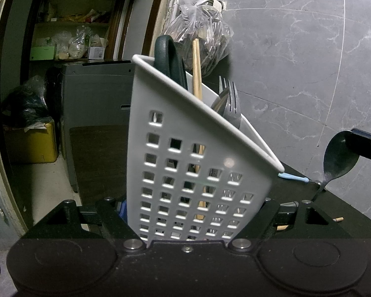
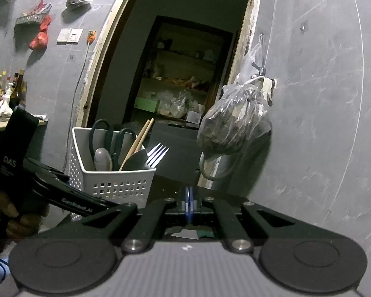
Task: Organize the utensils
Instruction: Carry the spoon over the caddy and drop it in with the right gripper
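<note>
Caddy clamped at the counter's left end, doorway behind it.

The caddy (image 2: 111, 170) stands on the counter (image 1: 296, 193) between the fingers of the left gripper (image 1: 197, 212), which press on its two sides. In it, scissors (image 2: 111, 136) sit at the back, a spoon (image 2: 102, 158) in front of them, chopsticks (image 2: 138, 141) lean rightward in the middle, forks (image 2: 157, 154) at the right end. Right of the caddy the right gripper (image 2: 189, 203) holds a second spoon (image 1: 338, 158) above the counter, fingers pressed together. Behind them a bag (image 2: 235, 126) hangs on the wall, right of the doorway (image 2: 180, 74).
</note>
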The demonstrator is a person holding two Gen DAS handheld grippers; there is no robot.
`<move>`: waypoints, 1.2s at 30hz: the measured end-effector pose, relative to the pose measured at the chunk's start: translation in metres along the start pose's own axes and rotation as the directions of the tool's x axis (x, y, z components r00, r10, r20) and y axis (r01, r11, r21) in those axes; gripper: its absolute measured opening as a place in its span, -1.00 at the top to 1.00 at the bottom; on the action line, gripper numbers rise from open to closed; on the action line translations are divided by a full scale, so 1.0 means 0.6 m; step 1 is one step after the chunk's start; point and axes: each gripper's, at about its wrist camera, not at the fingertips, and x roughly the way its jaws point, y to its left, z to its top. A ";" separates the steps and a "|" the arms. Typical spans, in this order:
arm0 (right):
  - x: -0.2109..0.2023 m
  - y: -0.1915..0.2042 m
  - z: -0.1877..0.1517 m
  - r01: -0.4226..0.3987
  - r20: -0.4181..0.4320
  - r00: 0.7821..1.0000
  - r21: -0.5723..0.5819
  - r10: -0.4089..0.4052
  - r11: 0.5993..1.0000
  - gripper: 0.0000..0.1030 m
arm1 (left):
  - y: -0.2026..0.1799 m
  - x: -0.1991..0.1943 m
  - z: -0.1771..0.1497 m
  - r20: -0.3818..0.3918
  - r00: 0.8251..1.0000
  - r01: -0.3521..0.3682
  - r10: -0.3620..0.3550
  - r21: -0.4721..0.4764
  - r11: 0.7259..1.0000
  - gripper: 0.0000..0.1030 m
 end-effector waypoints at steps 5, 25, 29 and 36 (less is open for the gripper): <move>0.003 0.001 -0.005 -0.012 -0.017 1.000 0.007 0.012 1.000 0.97 | -0.002 0.001 -0.002 -0.001 1.000 0.000 0.000 -0.001 1.000 -0.58; -0.016 -0.015 0.112 0.063 0.370 0.927 0.006 -0.061 0.998 0.98 | -0.001 0.003 -0.002 -0.004 1.000 -0.001 0.001 -0.003 1.000 -0.57; 0.001 0.000 0.149 0.013 0.450 0.893 -0.032 0.003 0.999 0.98 | 0.000 0.003 -0.003 -0.005 1.000 -0.001 0.001 -0.002 1.000 -0.57; 0.053 0.036 0.147 -0.076 0.396 0.913 -0.074 0.099 0.994 0.98 | -0.001 0.003 -0.003 -0.004 1.000 -0.001 0.001 -0.002 1.000 -0.57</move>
